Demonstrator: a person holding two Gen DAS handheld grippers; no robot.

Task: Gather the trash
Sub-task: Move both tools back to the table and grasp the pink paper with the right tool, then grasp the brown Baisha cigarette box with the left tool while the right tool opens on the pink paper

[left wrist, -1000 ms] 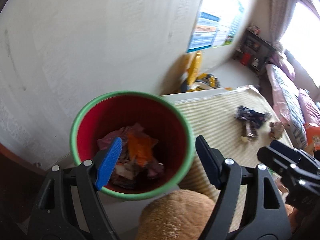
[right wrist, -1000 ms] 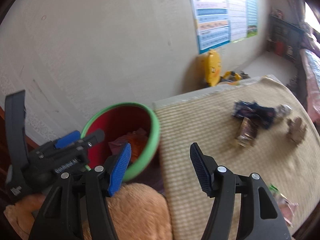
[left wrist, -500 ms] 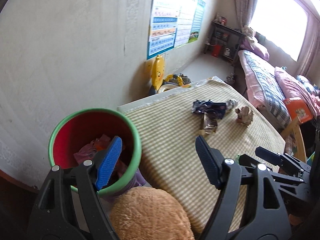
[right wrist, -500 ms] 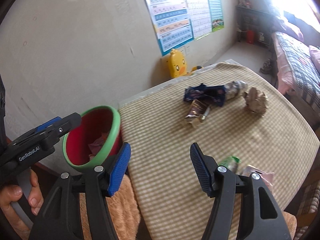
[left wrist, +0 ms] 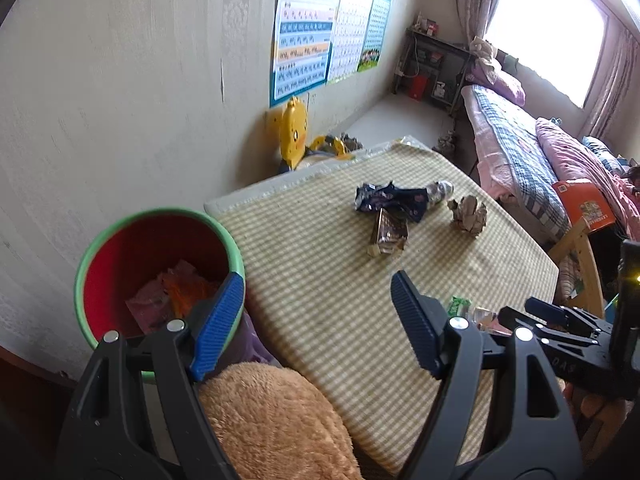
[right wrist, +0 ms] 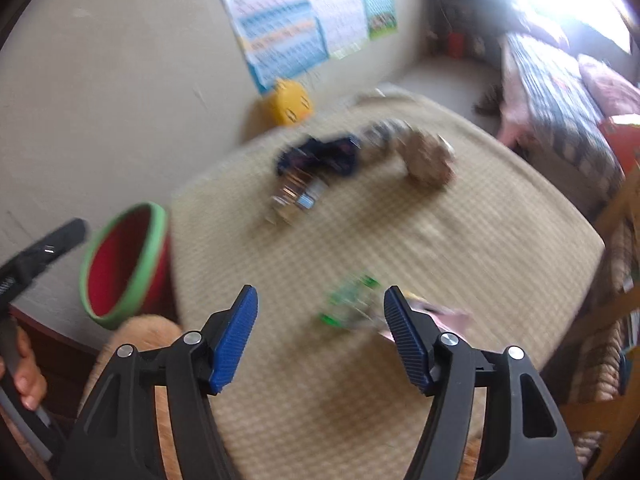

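A red bin with a green rim (left wrist: 160, 264) holds wrappers at the table's left edge; it also shows in the right wrist view (right wrist: 124, 264). On the checked mat (left wrist: 320, 280) lie a dark blue wrapper (left wrist: 392, 196), a brown foil pack (left wrist: 388, 234) and a crumpled brown paper ball (left wrist: 468, 212). A green wrapper (right wrist: 348, 300) and a pink wrapper (right wrist: 432, 316) lie near the front. My left gripper (left wrist: 320, 324) is open and empty beside the bin. My right gripper (right wrist: 320, 336) is open and empty just before the green wrapper.
A tan plush cushion (left wrist: 272, 420) sits under the grippers at the table's near edge. A yellow duck toy (left wrist: 294, 132) stands by the wall behind the table. A bed (left wrist: 540, 152) and a wooden chair (left wrist: 580, 240) are to the right.
Both grippers swung right, away from the bin and over the mat. The right gripper moved closer to the green wrapper; its view is blurred with motion.
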